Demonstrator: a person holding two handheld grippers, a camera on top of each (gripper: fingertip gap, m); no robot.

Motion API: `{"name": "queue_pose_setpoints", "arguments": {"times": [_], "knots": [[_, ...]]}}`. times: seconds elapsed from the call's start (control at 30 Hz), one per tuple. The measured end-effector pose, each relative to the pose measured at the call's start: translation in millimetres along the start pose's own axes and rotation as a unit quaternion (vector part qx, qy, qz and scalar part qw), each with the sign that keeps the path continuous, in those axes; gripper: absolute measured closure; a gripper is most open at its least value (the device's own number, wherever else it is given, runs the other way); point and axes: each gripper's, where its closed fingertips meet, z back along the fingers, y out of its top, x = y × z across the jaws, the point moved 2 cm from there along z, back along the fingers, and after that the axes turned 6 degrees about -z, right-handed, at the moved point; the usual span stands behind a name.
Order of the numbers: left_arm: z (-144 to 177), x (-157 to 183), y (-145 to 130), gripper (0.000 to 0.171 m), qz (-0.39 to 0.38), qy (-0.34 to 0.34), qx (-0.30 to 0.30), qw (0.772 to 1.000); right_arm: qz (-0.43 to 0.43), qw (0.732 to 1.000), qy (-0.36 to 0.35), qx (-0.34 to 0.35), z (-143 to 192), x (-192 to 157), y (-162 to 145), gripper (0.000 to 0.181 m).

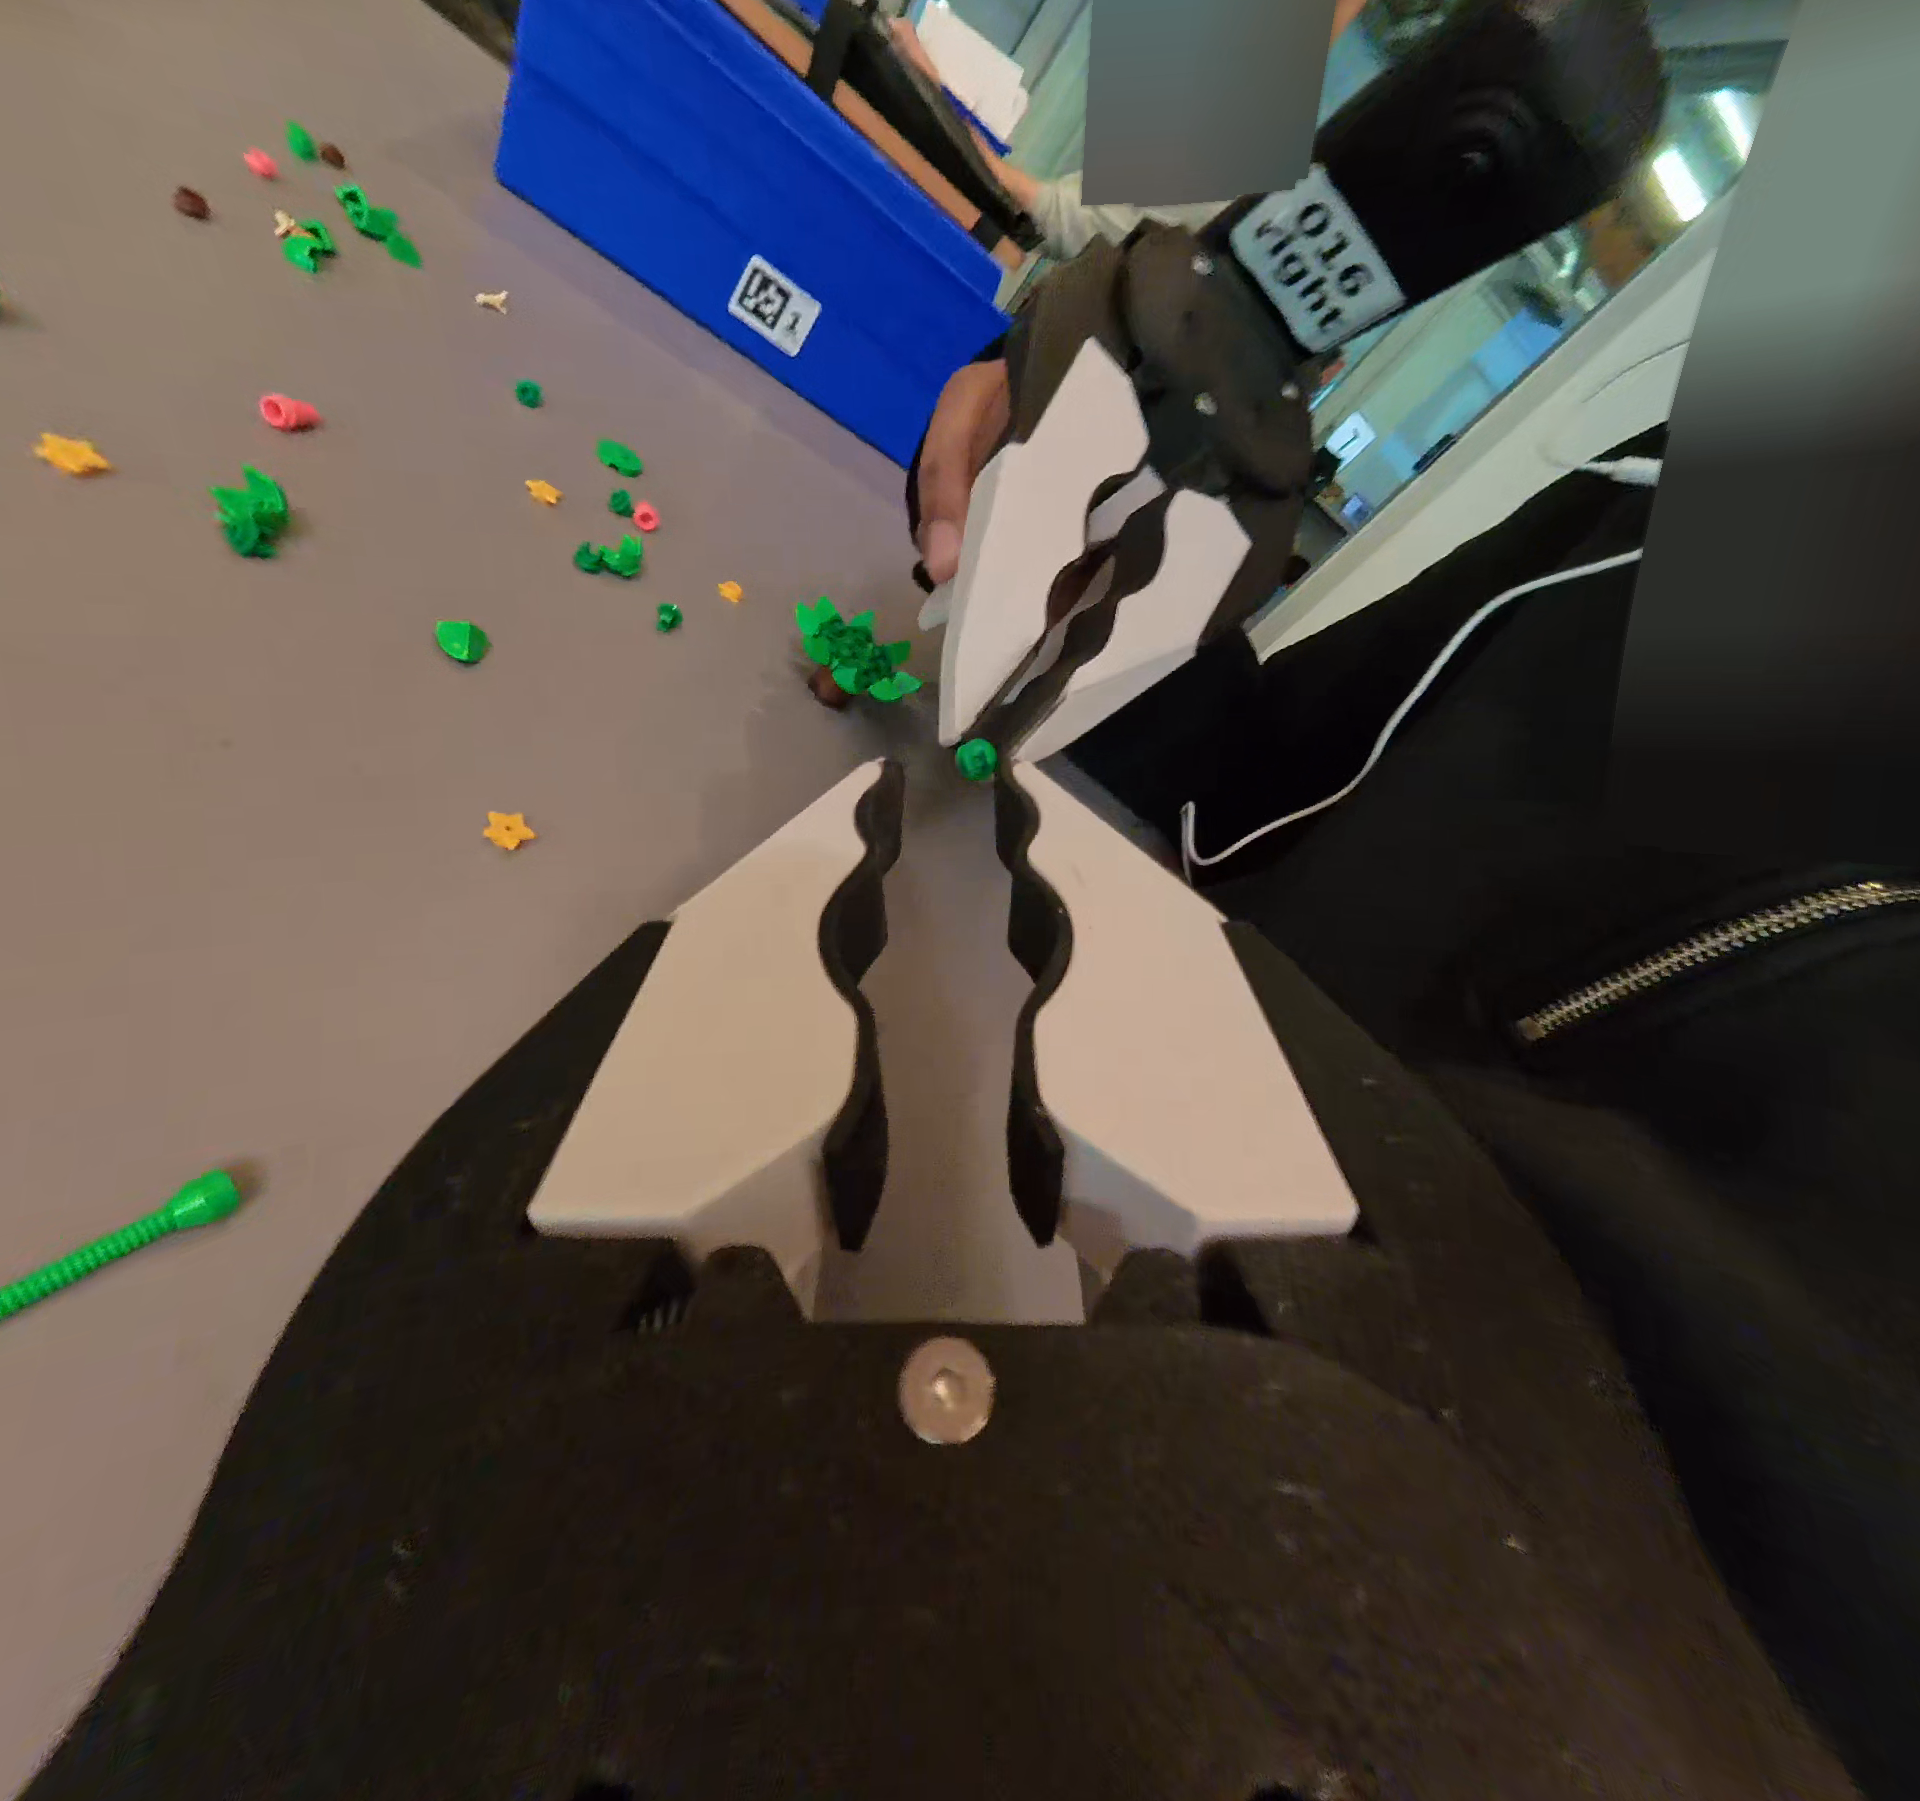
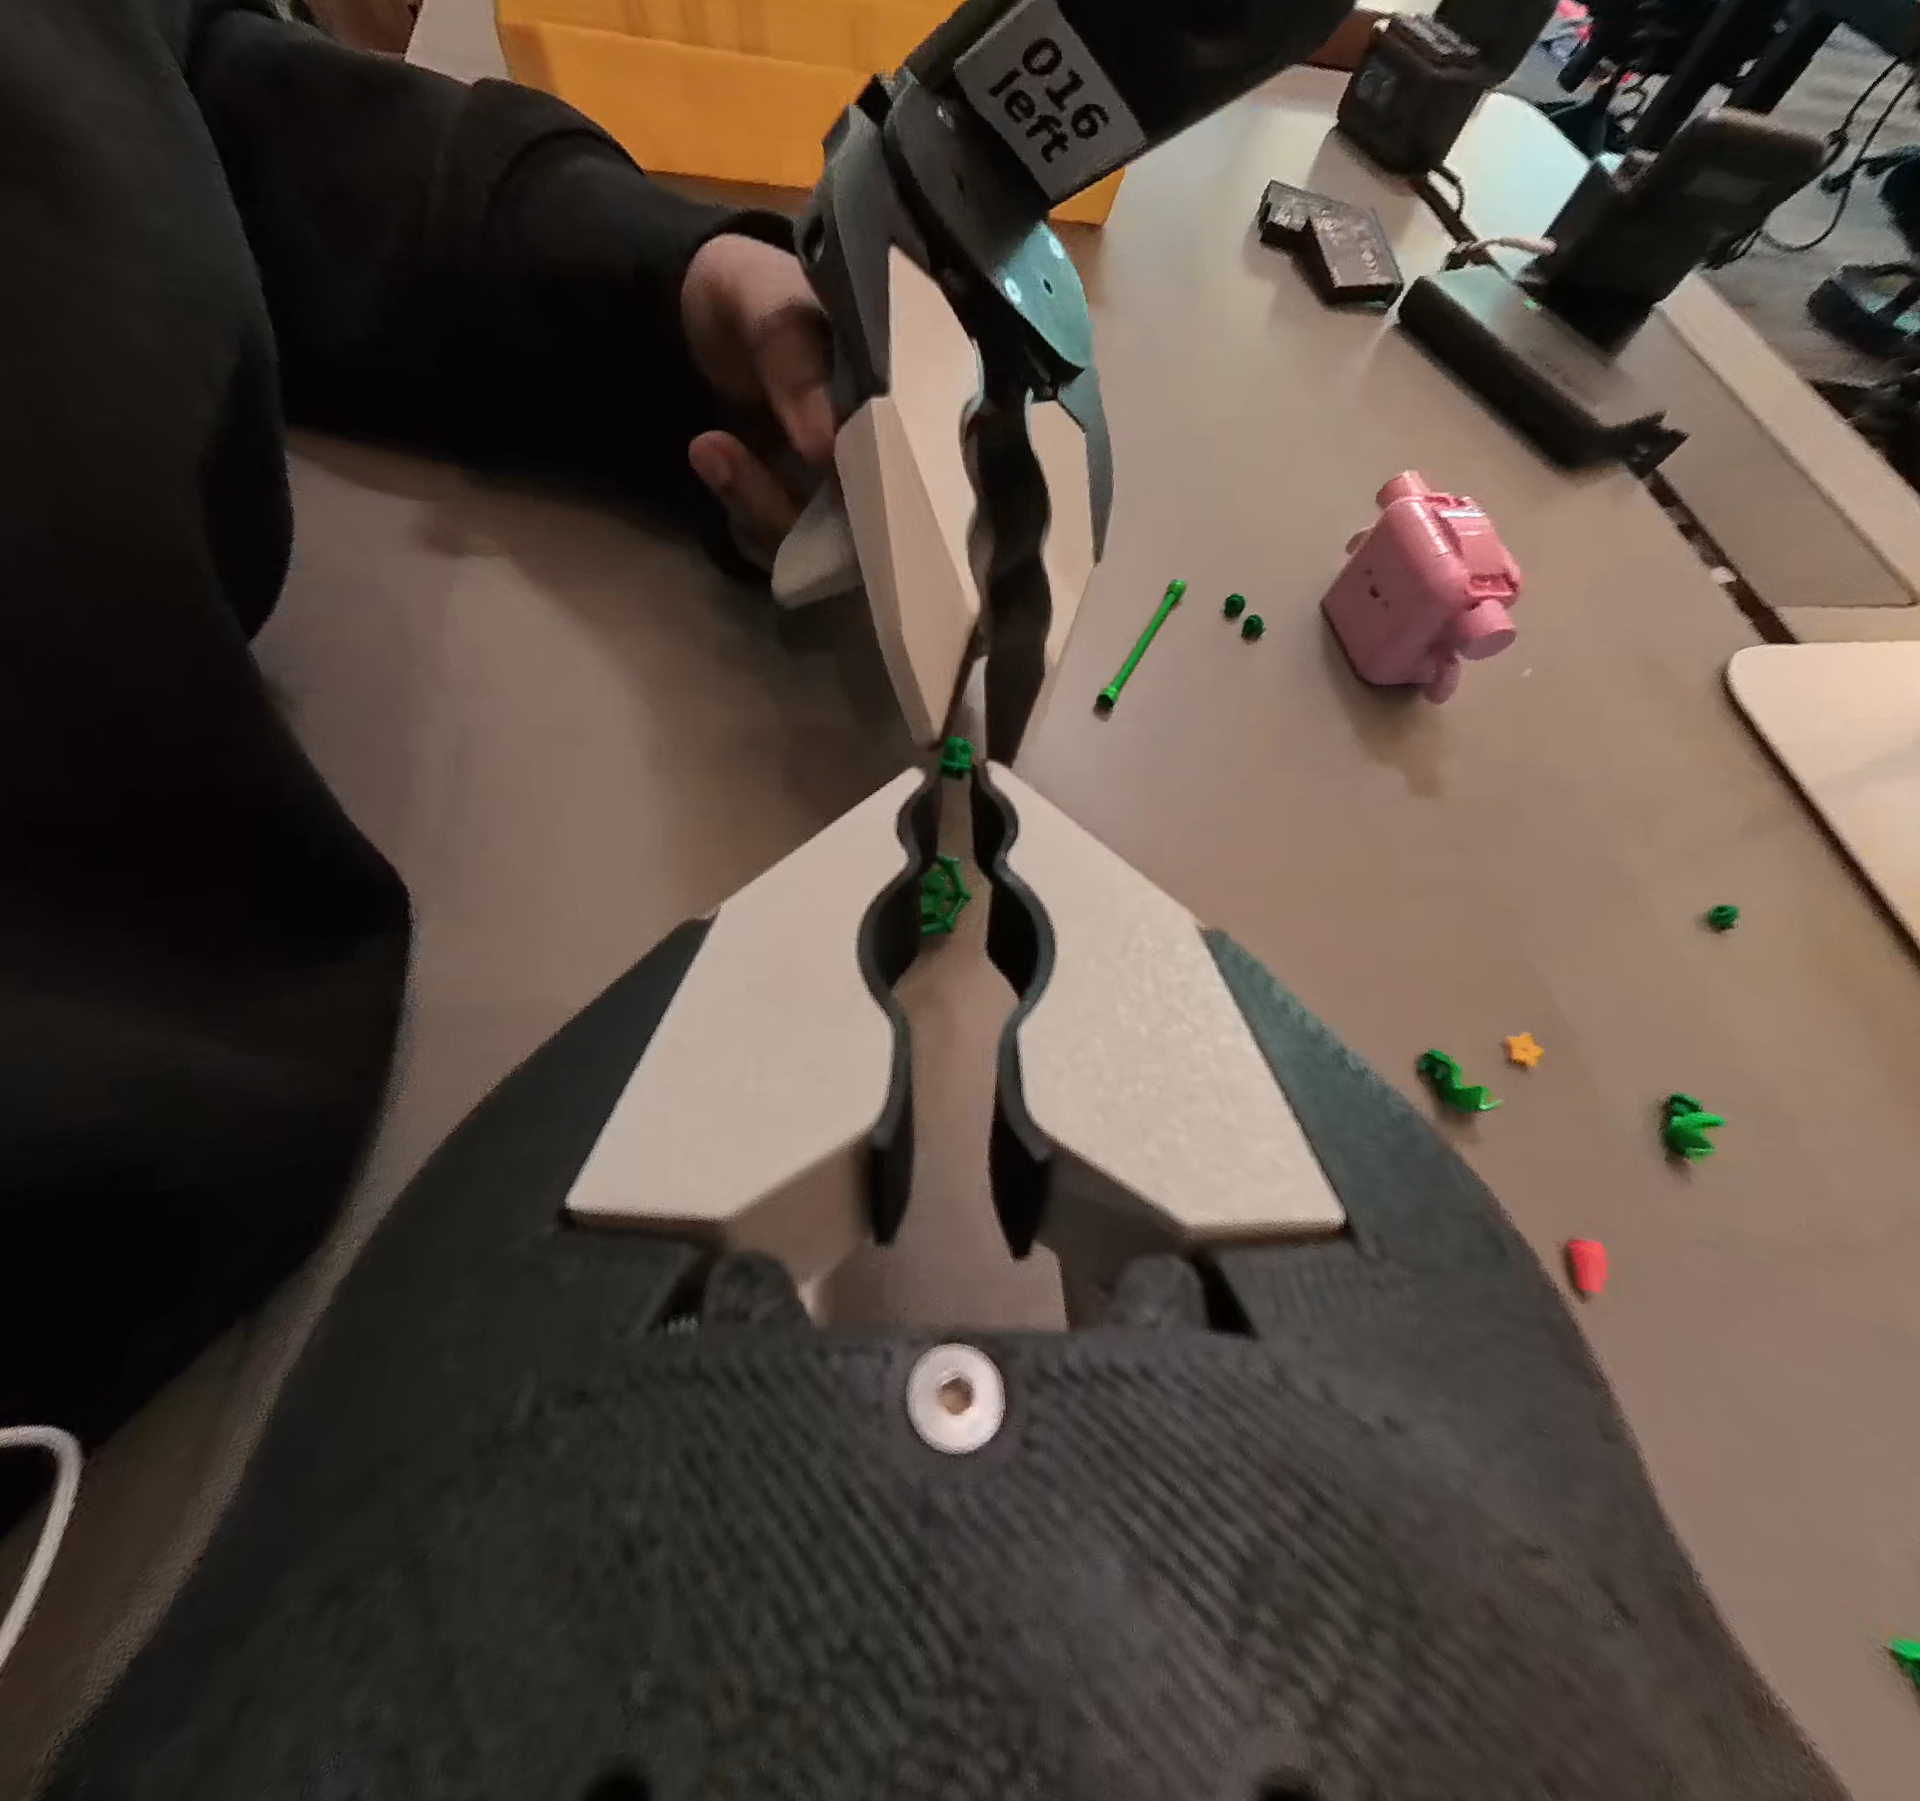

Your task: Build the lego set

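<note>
two hand-held grippers (image 1: 943, 764) (image 2: 951, 775), one green stud (image 1: 976, 760), four yellow stars (image 1: 508, 829)

My left gripper (image 1: 940, 775) and right gripper (image 2: 954, 785) match: pale grey wedge fingers (image 1: 727, 1045) lined with wavy black pads (image 1: 862, 920), set in a coarse black printed body with one silver screw (image 1: 945, 1390) at its middle. Each black handle carries a small grey label (image 2: 1049, 104). I wear a black sleeve (image 2: 416, 245) — a zip (image 1: 1704, 951) and a white cord (image 1: 1382, 743) cross my dark jacket.
</note>
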Motion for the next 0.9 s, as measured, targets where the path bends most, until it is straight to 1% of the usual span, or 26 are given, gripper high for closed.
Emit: {"name": "queue_pose_setpoints", "arguments": {"times": [0.07,0.17,0.3,0.4,0.57,0.8,0.9], "knots": [[-3.1,0.6,-2.0,0.161,0.003,0.003,-0.007,1.0,0.018,1.0,-0.013,-0.003,-0.2,0.9,-0.4,0.178],[-4.5,0.8,-2.6,0.171,0.013,0.0,-0.007,1.0,0.035,0.999,-0.029,-0.013,-1.3,3.2,-3.5,0.177],[-4.9,-0.2,-4.3,0.171,0.016,-0.002,-0.01,1.0,0.049,0.998,-0.031,-0.019,-1.5,2.3,-5.1,0.178],[-4.8,-1.4,-4.5,0.166,0.021,-0.002,-0.009,1.0,0.053,0.998,-0.029,-0.018,-0.4,1.0,-4.5,0.177],[-5.9,0.5,-5.9,0.169,0.024,-0.012,-0.011,1.0,0.063,0.997,-0.029,-0.025,-0.1,-0.3,-6.1,0.177],[-6.2,-0.6,-7.0,0.167,0.026,-0.012,-0.011,1.0,0.071,0.997,-0.028,-0.033,-1.1,-2.2,-8.0,0.177],[-6.2,0.4,-7.2,0.17,0.022,-0.013,-0.013,1.0,0.074,0.996,-0.031,-0.035,-1.3,-2.2,-8.3,0.177]]}}
